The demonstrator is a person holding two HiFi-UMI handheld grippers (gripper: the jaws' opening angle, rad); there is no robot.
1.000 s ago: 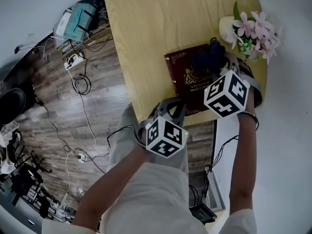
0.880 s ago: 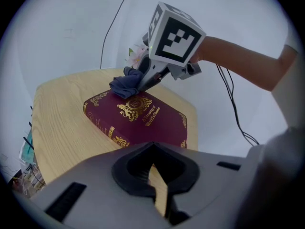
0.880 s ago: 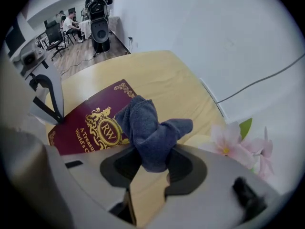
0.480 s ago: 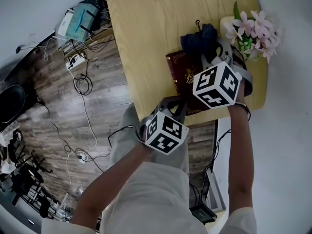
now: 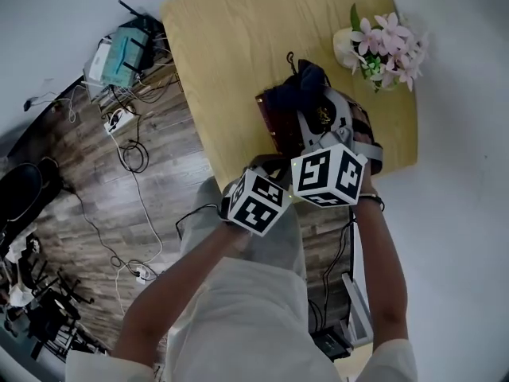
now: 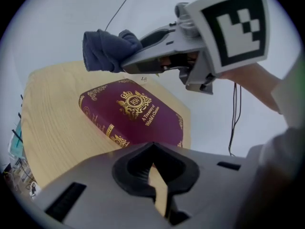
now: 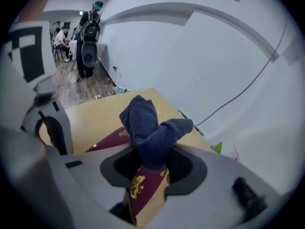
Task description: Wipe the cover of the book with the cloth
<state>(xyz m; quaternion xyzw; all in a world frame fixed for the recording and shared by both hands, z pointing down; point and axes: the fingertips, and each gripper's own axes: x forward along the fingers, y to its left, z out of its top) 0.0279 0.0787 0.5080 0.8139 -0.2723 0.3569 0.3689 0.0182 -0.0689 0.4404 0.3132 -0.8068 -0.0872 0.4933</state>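
We lift the right tongs (image 7: 150,165), clamped on the cloth (image 7: 150,128), clear of the book (image 6: 136,113) beneath them, pausing the wipe; the left tongs (image 6: 155,178), pressed together and empty, wait short of it.

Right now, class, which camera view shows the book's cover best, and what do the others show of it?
The left gripper view: the book lies nearly whole, gold crest and title unobstructed. In the head view the cloth and right gripper cover part of it. The right gripper view shows only strips behind the jaws.
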